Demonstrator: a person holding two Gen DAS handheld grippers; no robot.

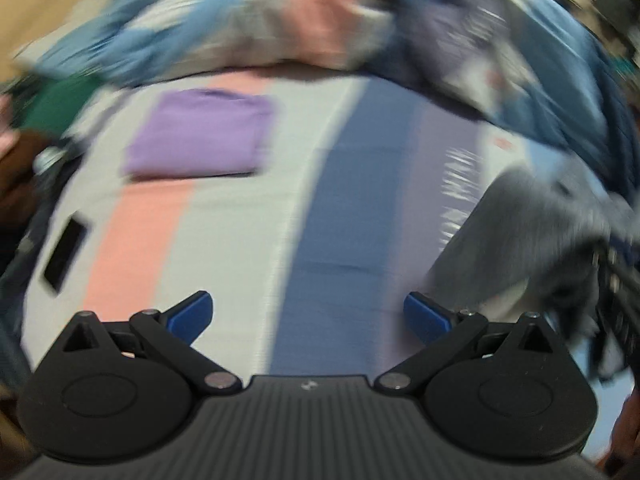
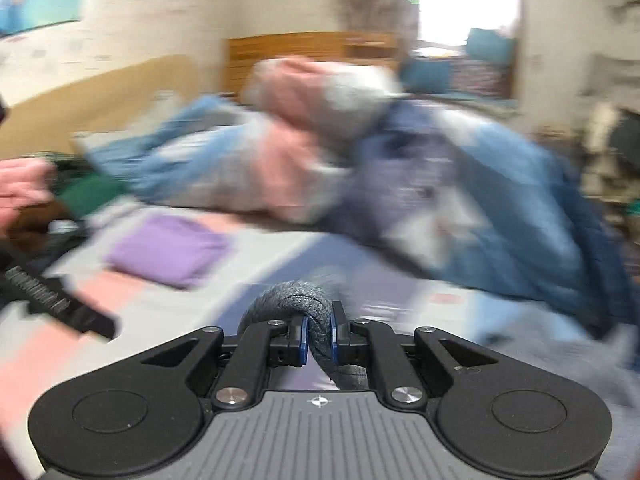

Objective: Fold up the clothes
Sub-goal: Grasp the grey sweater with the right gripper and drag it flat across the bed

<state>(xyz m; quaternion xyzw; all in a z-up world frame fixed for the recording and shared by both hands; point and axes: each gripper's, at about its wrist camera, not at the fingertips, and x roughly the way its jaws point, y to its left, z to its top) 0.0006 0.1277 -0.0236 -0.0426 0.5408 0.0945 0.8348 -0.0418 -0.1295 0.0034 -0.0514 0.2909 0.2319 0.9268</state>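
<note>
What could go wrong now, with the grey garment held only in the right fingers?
1. The right gripper pinches only a bunched fold of the grey garment; it may slip out.
2. The left gripper is open and empty, so the garment hangs unsupported.
3. The dangling cloth could drag across the folded purple garment.

two handheld grippers: left gripper (image 1: 308,316) and right gripper (image 2: 319,338), each matte black with rounded housings, a ribbed grey centre plate, silver screws, a small crosshair mark and blue fingertip pads
</note>
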